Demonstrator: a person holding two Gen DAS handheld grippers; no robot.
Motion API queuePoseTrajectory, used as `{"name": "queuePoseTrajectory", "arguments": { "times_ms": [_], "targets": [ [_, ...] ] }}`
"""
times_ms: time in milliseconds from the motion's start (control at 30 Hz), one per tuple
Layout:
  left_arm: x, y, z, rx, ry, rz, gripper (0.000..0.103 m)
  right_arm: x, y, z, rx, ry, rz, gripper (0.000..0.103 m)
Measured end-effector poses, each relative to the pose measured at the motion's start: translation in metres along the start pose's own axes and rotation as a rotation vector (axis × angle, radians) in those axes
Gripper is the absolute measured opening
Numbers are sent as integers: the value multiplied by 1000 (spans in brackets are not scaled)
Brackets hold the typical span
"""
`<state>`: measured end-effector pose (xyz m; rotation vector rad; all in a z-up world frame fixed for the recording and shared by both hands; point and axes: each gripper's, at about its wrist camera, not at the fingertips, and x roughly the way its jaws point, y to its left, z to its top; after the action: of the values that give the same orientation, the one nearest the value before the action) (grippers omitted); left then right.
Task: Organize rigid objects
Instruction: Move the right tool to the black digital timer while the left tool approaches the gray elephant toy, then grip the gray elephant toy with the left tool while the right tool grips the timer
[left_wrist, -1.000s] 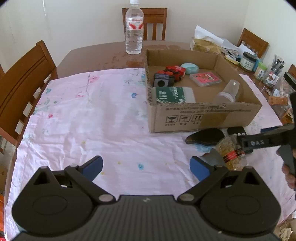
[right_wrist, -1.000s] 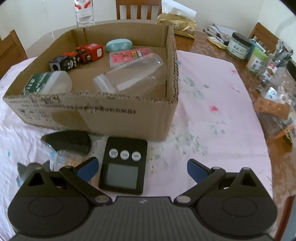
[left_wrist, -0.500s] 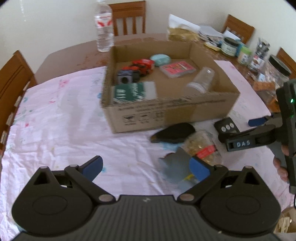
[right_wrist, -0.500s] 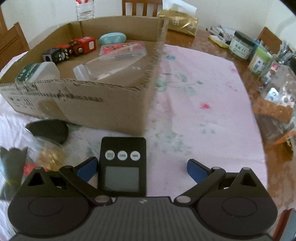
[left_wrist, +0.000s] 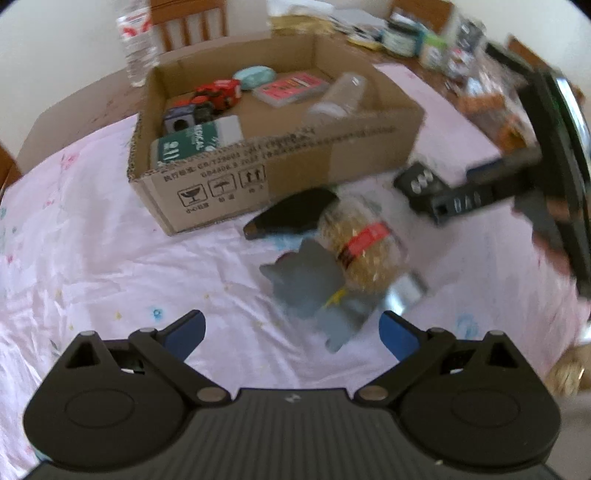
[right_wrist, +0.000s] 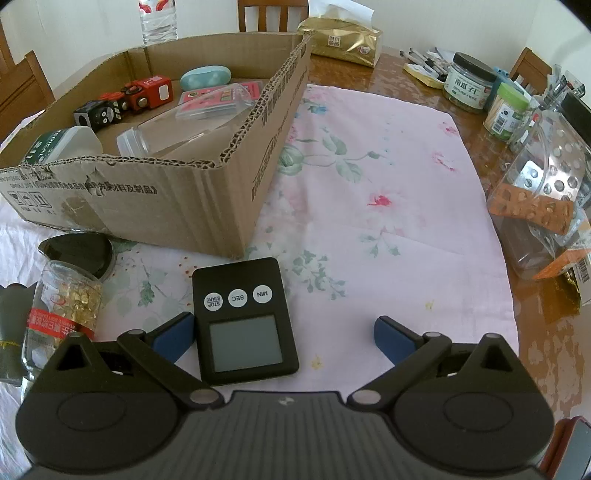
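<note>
Flat on the pink cloth, just outside the cardboard box (right_wrist: 236, 206), the black timer (right_wrist: 242, 321) is framed off-centre by the spread-wide right gripper (right_wrist: 282, 332), its left pad nearly touching, presumably for a sideways pinch. Meanwhile the left gripper (left_wrist: 291, 328), likewise released, is aimed toward the grey figure (left_wrist: 306, 284) and capsule jar (left_wrist: 364, 247) beside it.

Timer (right_wrist: 243, 317) lies before the box (right_wrist: 192, 192), jar (right_wrist: 62, 306) at its left.

Domestic dining room: brown wooden table (right_wrist: 399, 70) under pink floral cloth (right_wrist: 388, 206), slatted wooden chairs (right_wrist: 273, 14), household jars (right_wrist: 468, 82).
</note>
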<state>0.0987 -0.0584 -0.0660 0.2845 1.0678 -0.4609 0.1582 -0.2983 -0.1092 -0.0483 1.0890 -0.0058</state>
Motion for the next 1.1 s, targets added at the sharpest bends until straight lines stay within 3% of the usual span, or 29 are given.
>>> {"name": "queuePoseTrajectory", "arguments": {
  "times_ms": [133, 500, 833, 1000, 1100],
  "targets": [
    [8, 4, -5, 58, 25, 18, 100, 0, 1, 0, 14, -4, -8, 103],
    [29, 6, 6, 182, -4, -65, 99, -3, 1, -4, 43, -13, -28, 103],
    [41, -4, 14, 310, -33, -171, 76, -12, -32, -14, 97, 44, -60, 103],
    [41, -4, 13, 323, -51, -192, 73, -12, -40, -17, 148, 42, -88, 103],
    [38, -4, 10, 311, -53, -167, 73, -12, -32, -15, 130, 37, -74, 103]
  ]
}}
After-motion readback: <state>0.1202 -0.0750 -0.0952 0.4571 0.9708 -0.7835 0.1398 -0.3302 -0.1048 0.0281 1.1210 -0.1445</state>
